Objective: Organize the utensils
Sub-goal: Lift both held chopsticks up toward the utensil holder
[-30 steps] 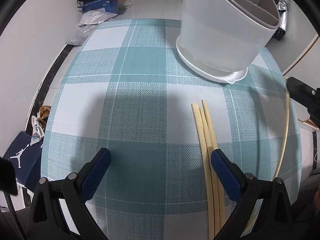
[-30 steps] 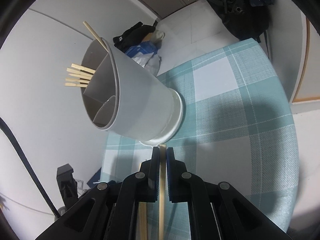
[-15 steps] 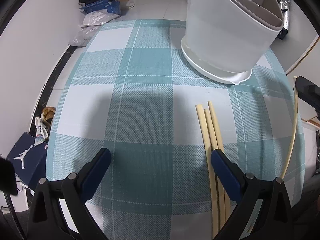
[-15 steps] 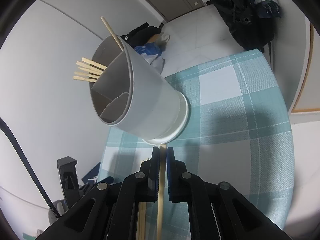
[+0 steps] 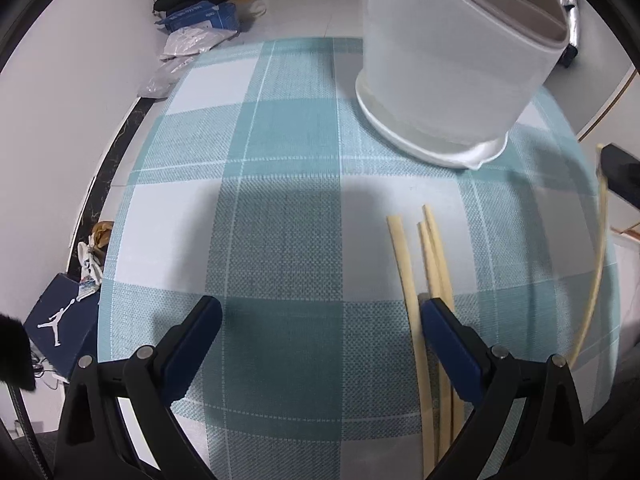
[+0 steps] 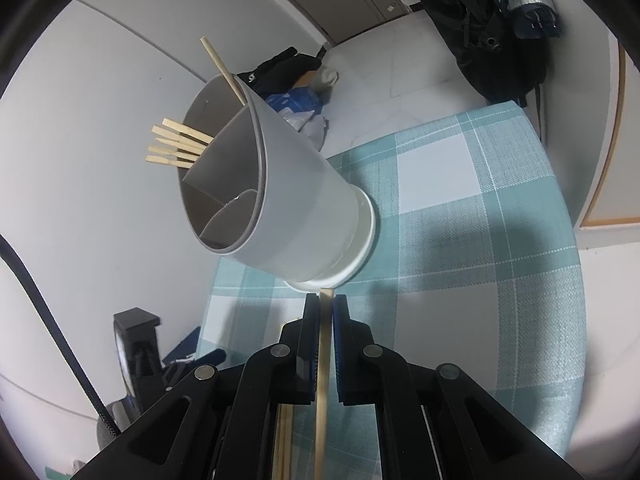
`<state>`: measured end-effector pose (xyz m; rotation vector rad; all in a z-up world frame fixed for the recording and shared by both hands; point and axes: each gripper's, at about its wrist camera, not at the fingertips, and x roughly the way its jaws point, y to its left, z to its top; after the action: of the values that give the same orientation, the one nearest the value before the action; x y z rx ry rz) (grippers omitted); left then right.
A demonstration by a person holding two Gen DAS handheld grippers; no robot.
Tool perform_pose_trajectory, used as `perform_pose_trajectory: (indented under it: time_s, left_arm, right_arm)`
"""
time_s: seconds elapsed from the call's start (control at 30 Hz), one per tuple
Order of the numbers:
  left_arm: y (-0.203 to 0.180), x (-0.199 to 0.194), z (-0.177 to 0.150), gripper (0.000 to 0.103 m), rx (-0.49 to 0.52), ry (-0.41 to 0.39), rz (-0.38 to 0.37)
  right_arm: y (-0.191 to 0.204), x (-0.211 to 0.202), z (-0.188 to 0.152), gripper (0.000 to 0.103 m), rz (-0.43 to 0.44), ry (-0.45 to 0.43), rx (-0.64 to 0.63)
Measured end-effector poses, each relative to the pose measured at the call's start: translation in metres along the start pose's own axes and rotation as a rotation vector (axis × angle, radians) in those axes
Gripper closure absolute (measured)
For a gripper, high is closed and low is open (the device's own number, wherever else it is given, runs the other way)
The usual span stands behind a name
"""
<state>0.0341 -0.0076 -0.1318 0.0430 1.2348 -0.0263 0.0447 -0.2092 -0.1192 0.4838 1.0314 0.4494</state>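
Observation:
A white divided utensil holder (image 5: 452, 68) stands on the teal plaid tablecloth (image 5: 280, 208); it also shows in the right wrist view (image 6: 288, 208) with several wooden chopsticks (image 6: 176, 146) sticking out of one compartment. Three loose chopsticks (image 5: 428, 280) lie on the cloth by my left gripper's right finger. My left gripper (image 5: 320, 320) is open and empty above the cloth. My right gripper (image 6: 326, 312) is shut on one chopstick (image 6: 322, 380), raised above the table in front of the holder's base. That held chopstick shows at the right of the left wrist view (image 5: 596, 272).
Clothes and bags (image 5: 204, 4) lie on the floor beyond the table. A blue shoebox (image 5: 60, 328) sits on the floor at the left. A black bag (image 6: 492, 28) stands past the table's far edge. A wall (image 6: 80, 160) rises behind the holder.
My right gripper has risen a little with the chopstick, so the holder sits lower in its view. The left gripper has shifted only slightly.

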Motion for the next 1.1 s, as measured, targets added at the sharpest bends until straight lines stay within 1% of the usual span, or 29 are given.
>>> perform_pose_trajectory:
  time_s: [0.13,0.2,0.27,0.3,0.37,0.4,0.47,0.53,0.67,0.73,0.83,0.93,0.97,1.03,1.1]
  left_arm:
    - [0.003,0.002,0.005,0.005,-0.015,0.007,0.002]
    - [0.003,0.001,0.008,0.014,-0.020,-0.006,-0.010]
    - [0.001,-0.001,0.011,0.034,-0.017,-0.019,-0.033]
    - [-0.002,-0.002,0.013,0.038,-0.011,-0.026,-0.037]
    - [-0.006,-0.002,0.015,0.058,0.000,-0.042,-0.046]
    - [-0.007,-0.002,0.016,0.063,-0.001,-0.047,-0.049]
    - [-0.010,-0.002,0.019,0.088,-0.001,-0.059,-0.064]
    - [-0.010,0.000,0.022,0.098,-0.012,-0.058,-0.085]
    - [-0.001,0.000,0.027,0.100,-0.063,-0.061,-0.117]
    - [0.003,-0.005,0.028,0.100,-0.093,-0.081,-0.131]
    - [0.013,-0.023,0.026,0.100,-0.133,-0.160,-0.160]
    - [0.022,-0.048,0.021,0.100,-0.161,-0.269,-0.184]
    - [0.026,-0.060,0.018,0.100,-0.173,-0.320,-0.199]
    - [0.029,-0.078,0.012,0.100,-0.177,-0.386,-0.216]
    - [0.028,-0.093,0.008,0.100,-0.167,-0.443,-0.217]
  right_arm:
    - [-0.001,0.000,0.000,0.097,0.001,-0.001,0.002]
    - [-0.001,0.000,0.000,0.097,0.000,-0.002,0.001]
    - [-0.001,-0.001,0.001,0.097,0.001,-0.002,0.001]
    - [-0.001,-0.001,0.001,0.097,0.001,-0.002,0.001]
    - [-0.001,-0.001,0.001,0.097,0.000,-0.004,-0.001]
    - [-0.002,-0.001,0.001,0.097,-0.001,-0.004,-0.003]
    - [-0.001,-0.001,0.001,0.097,-0.005,-0.004,-0.011]
    - [0.000,-0.001,0.001,0.097,-0.008,-0.004,-0.021]
    - [0.003,-0.003,0.003,0.097,-0.010,-0.018,-0.052]
    - [0.007,-0.004,0.003,0.097,-0.011,-0.028,-0.070]
    - [0.013,-0.005,0.003,0.097,-0.019,-0.046,-0.105]
    - [0.022,-0.008,0.000,0.097,-0.027,-0.067,-0.142]
    - [0.025,-0.010,-0.001,0.097,-0.030,-0.077,-0.157]
    - [0.031,-0.014,-0.004,0.097,-0.036,-0.097,-0.186]
    - [0.037,-0.018,-0.007,0.097,-0.043,-0.118,-0.216]
